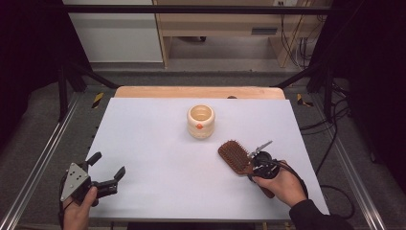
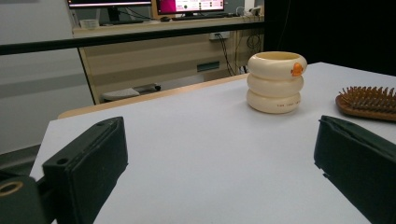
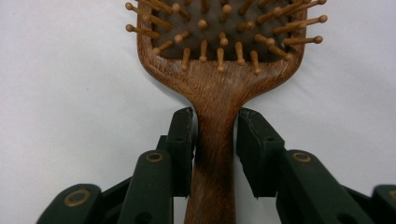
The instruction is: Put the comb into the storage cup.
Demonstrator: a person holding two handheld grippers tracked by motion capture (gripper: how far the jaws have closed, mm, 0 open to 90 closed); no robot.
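Observation:
A brown wooden hairbrush (image 1: 233,155) lies bristles-up on the white table, right of centre. My right gripper (image 1: 252,167) is at its handle. In the right gripper view the two black jaws press on either side of the hairbrush (image 3: 219,46) handle, just below the head, so my right gripper (image 3: 215,126) is shut on it. A cream ringed cup (image 1: 201,121) with an orange mark stands upright behind the brush. My left gripper (image 1: 109,164) rests open at the table's front left, holding nothing. From the left gripper (image 2: 219,154) I see the cup (image 2: 275,81) and the brush head (image 2: 366,100) ahead.
The white table top (image 1: 158,143) has a wooden strip along its far edge. Metal frame rails run down both sides. Beyond the table stand a wooden desk with monitors and hanging cables.

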